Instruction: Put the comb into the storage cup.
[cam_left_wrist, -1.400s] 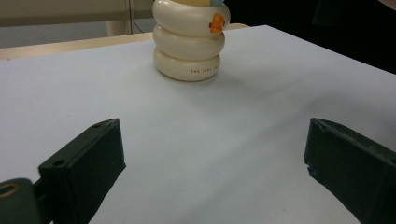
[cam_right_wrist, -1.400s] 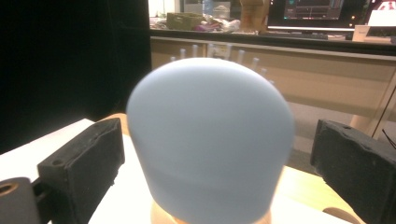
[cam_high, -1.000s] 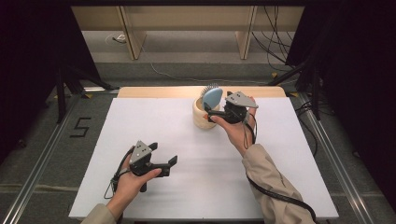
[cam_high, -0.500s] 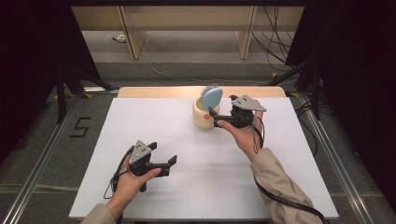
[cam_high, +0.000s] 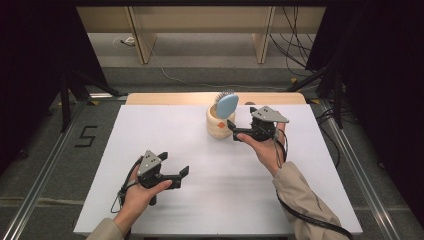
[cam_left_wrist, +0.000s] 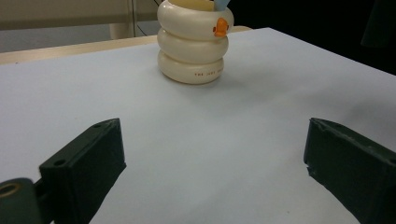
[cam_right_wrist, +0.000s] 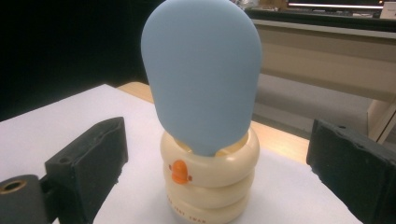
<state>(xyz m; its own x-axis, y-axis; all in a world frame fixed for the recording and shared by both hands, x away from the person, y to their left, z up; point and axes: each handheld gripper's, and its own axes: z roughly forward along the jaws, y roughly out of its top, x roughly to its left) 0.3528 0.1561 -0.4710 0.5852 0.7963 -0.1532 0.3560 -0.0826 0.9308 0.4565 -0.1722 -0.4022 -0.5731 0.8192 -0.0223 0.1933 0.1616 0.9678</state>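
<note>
1. My right gripper (cam_high: 234, 131) has its jaws spread wide, gripping nothing, just beside the cream ringed holder with an orange duck bill (cam_high: 219, 122).
2. Straight ahead of those jaws, the pale blue oval hairbrush (cam_right_wrist: 201, 74) stands head-up in that holder.
3. My left gripper (cam_high: 176, 170) is likewise spread, low over the white table sheet (cam_high: 210, 200), with the holder well ahead of it.
</note>
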